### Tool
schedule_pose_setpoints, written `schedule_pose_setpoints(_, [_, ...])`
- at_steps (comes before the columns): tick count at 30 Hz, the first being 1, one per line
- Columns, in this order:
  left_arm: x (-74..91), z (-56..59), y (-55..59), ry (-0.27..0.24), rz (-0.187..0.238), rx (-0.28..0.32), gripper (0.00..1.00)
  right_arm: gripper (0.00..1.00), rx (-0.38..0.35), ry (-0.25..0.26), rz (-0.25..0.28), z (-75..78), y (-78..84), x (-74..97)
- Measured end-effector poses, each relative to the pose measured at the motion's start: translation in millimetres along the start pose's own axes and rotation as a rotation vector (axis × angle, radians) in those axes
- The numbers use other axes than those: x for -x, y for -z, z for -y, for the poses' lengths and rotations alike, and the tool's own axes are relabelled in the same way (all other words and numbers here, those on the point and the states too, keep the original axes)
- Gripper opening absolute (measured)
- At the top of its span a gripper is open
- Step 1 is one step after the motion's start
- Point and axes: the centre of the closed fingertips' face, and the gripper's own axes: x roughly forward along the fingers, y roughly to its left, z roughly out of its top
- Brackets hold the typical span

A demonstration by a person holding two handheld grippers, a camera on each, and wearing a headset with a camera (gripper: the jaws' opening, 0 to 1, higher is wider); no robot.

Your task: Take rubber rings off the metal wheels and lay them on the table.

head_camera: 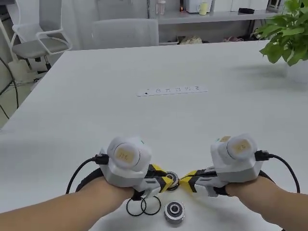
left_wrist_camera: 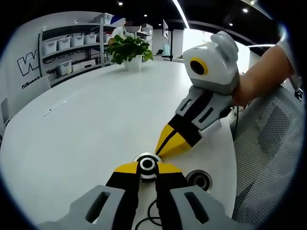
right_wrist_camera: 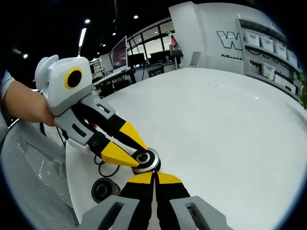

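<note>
Close to the white worktop's (head_camera: 168,125) near edge, the left gripper's (left_wrist_camera: 147,169) jaws clench a metal wheel (left_wrist_camera: 147,163) lying flat, hub up. The right gripper (right_wrist_camera: 153,177), jaws pressed together, meets the wheel's rim from the opposite side. Two loose rubber rings (head_camera: 143,206) lie beside a second wheel (head_camera: 174,211).

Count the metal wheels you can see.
2. One wheel sits between the left gripper's jaws, with the right gripper's tips at its rim. The second wheel lies free on the table, nearer the person. None seems hidden.
</note>
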Motion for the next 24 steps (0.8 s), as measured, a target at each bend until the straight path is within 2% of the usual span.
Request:
schedule_pose_setpoints(4, [0.1,0.2,0.0,-0.003,0.0,-0.002,0.07,0.0,-0.059,-0.006,0.02,1.8,-1.9,0.7])
schedule_pose_setpoints(7, [0.1,0.5,0.0,-0.005,-0.001,-0.003,0.07,0.0,-0.119,-0.023,0.056,0.1,-8.4,2.2])
schedule_pose_setpoints(10, [0.3,0.7,-0.2,-0.006,0.0,-0.003,0.07,0.0,-0.124,-0.026,0.057,0.0,-7.5,3.4])
schedule_pose_setpoints(15, [0.3,0.6,-0.4,-0.004,-0.001,-0.001,0.07,0.0,-0.198,-0.049,0.078,-2.1,-9.8,3.2])
schedule_pose_setpoints(24, [0.1,0.4,-0.3,-0.006,0.001,-0.005,0.07,0.0,-0.202,-0.062,0.083,-4.7,-10.8,3.4])
